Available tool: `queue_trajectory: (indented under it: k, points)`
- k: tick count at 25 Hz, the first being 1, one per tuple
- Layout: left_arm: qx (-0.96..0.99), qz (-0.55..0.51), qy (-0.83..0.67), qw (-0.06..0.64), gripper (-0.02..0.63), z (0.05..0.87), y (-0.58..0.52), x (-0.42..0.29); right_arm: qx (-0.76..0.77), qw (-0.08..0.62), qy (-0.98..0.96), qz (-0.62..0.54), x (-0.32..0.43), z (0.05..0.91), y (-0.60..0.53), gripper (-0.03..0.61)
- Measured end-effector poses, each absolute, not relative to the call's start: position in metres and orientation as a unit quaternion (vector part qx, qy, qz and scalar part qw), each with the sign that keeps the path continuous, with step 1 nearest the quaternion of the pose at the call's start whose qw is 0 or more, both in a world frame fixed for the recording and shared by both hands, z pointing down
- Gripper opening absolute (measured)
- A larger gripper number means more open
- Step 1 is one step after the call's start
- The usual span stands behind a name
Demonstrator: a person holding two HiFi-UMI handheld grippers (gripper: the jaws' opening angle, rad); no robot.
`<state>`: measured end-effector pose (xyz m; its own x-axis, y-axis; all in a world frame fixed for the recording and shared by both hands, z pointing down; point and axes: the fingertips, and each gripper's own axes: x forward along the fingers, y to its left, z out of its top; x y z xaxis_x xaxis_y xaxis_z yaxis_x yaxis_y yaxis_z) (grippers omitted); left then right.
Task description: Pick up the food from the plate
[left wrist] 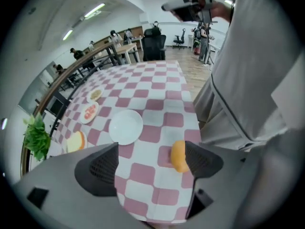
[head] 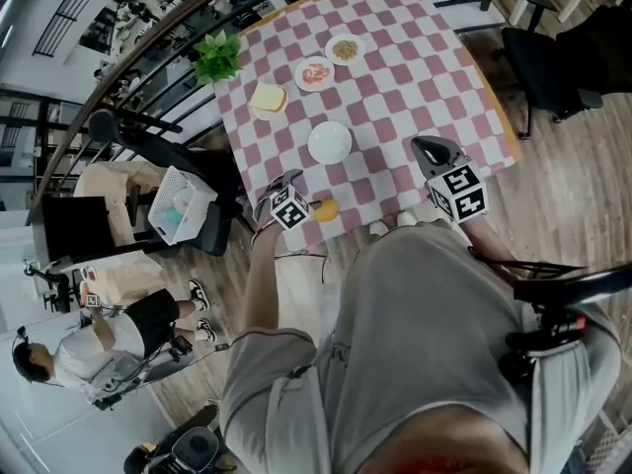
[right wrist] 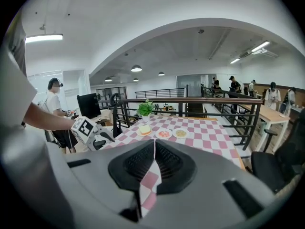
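- Left gripper point(left wrist: 151, 154): jaws wide apart and clamped on nothing; it points steeply down at the worktop point(left wrist: 157, 87), which is covered in a pink-and-white chequered cloth
- Orange bun point(left wrist: 178, 156): lies on the cloth below the left gripper, seen just inside the jaw nearer the person's body; whether the pad touches it cannot be told
- Empty white plate point(left wrist: 126, 126): ahead of the left gripper, just beyond its jaw tips, apart from the bun
- Farther ahead of that gripper, on its outer side, three small plates in a row: one with a sandwich point(left wrist: 75, 141), one with red food point(left wrist: 89, 112), one with pale yellowish food point(left wrist: 95, 94); a green plant point(left wrist: 37, 137) stands past the sandwich plate at the worktop's corner
- Right gripper point(right wrist: 154, 149): jaws together with only a thin slit between the pads, nothing between them; it is held near the worktop's edge, well apart from the bun, with the three food plates far ahead of it
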<state>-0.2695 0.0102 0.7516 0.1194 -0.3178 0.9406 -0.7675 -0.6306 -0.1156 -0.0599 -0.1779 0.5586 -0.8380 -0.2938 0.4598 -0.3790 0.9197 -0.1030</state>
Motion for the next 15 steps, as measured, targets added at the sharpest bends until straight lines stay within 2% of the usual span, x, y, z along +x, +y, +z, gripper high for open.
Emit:
queue_trajectory:
  k: [5, 11, 15]
  points:
    - [0.735, 0.441, -0.503, 0.115, 0.426, 0.621, -0.024, -0.279, 0.142, 0.225, -0.96, 0.088, -0.083, 0.559, -0.171, 0.017]
    - [0.73, 0.194, -0.654, -0.038, 0.425, 0.416, -0.03, -0.272, 0.123, 0.201, -0.969, 0.071, -0.108, 0.543, -0.166, 0.017]
    - [0.682, 0.064, -0.72, -0.111, 0.426, 0.33, -0.004, -0.279, 0.118, 0.165, -0.977, 0.059, -0.123, 0.513, -0.167, 0.017]
